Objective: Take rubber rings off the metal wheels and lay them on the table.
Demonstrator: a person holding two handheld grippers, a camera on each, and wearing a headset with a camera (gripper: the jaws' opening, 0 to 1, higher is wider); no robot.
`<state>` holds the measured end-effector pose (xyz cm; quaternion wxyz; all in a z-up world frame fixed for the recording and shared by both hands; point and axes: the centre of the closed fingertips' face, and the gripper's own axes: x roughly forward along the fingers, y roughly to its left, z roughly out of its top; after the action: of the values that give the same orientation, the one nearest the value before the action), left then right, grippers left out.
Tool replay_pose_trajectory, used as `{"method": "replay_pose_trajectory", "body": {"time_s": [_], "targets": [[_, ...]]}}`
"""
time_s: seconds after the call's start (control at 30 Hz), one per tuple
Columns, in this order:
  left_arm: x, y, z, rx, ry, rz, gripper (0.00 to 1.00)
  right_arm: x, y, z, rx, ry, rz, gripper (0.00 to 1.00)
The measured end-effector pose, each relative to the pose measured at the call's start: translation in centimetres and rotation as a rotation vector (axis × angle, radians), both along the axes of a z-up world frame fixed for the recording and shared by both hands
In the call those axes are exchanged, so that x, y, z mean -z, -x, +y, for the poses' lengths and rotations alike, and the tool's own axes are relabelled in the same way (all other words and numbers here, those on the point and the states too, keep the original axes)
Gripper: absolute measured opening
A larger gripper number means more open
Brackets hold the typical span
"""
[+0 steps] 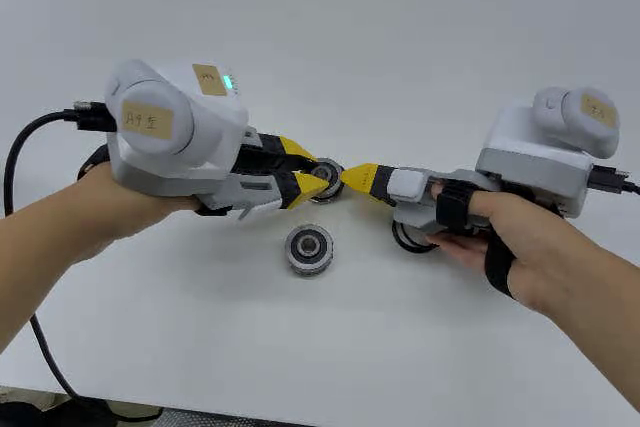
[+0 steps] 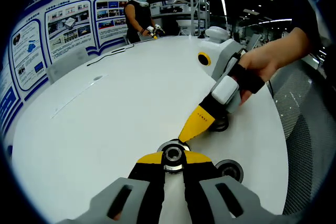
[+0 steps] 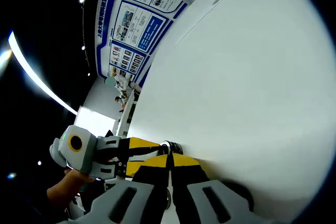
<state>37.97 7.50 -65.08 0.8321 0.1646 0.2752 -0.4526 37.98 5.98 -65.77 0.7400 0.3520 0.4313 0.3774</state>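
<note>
The left tongs [image 1: 312, 173] [image 2: 173, 159] are clamped on a small round metal wheel with a black rubber rim [image 1: 327, 176] [image 2: 173, 150] and hold it just above the white counter [image 1: 400, 67]. The right tongs [image 1: 352, 177] [image 3: 168, 161] come in from the opposite side with their yellow tips pressed together against that wheel's rim. Whether rubber is caught between them I cannot tell. A second metal wheel, its dark ring on [image 1: 309, 248] [image 2: 229, 169], lies flat on the counter near the person, just below the held one. A loose black rubber ring [image 1: 408, 239] [image 2: 219, 125] rests on the counter under the right tongs' body.
</note>
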Motion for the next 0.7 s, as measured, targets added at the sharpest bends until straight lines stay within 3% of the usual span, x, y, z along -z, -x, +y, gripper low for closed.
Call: {"method": "replay_pose_trajectory", "body": {"time_s": [0.23,0.7], "targets": [[0.01,0.01,0.00,-0.003,0.000,0.004,0.12,-0.02,0.04,0.00,0.007,0.003,0.018,0.02],[0.01,-0.03,0.03,0.005,-0.002,0.005,0.12,-0.72,0.25,0.62,-0.008,0.010,0.000,0.01]]}}
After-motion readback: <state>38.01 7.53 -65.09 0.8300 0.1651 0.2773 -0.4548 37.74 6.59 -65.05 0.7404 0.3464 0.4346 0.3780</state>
